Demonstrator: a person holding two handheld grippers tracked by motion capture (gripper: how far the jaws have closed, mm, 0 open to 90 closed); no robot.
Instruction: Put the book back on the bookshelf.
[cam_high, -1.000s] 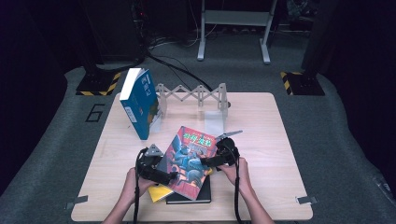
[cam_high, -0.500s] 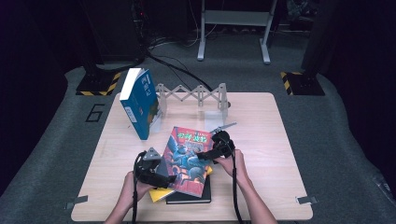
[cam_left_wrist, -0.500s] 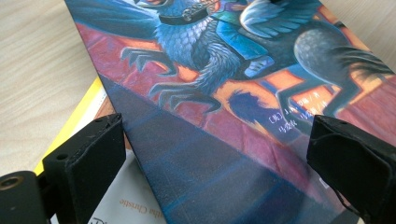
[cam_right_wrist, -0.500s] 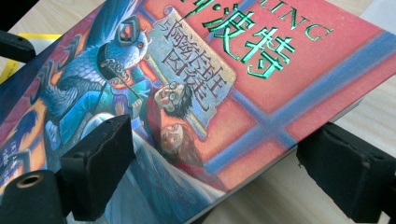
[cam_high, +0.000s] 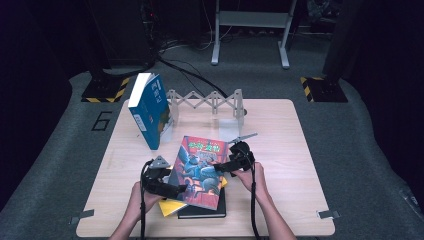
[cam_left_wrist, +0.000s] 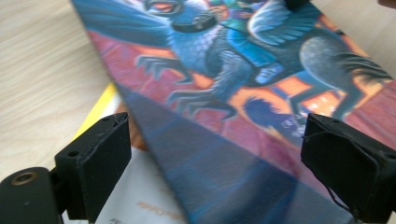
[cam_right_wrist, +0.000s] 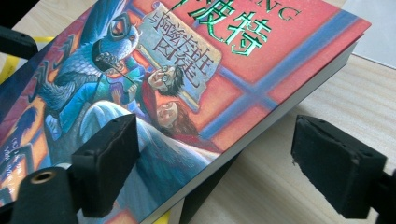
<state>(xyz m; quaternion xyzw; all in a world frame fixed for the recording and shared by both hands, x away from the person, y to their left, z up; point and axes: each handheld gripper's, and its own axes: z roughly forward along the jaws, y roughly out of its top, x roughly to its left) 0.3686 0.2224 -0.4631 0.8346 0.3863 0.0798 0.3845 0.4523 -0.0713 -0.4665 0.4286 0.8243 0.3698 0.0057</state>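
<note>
— Glossy card cover, red and blue, with a winged grey beast printed on it: that thick paperback book lies askew on top of a black-covered book and a yellow-edged book, at the near middle of the pale wooden worktop; how will it handle?

— Fairly heavy, I'd judge, and stiff as a block; the laminated cover looks slippery, so take it across the thickness at an overhanging edge, not on the flat face.

— And the grips?

— The left hand-held gripper stands wide, its jaws having just been closing a little, the book's near corner between the black foam pads but no press visible; the right hand-held gripper likewise straddles the page-block edge, just narrowing, not pinching.

— Beyond the stack?

— A blue-jacketed hardback book stands upright against a pale wooden accordion rack; matte wood grain all round.
</note>
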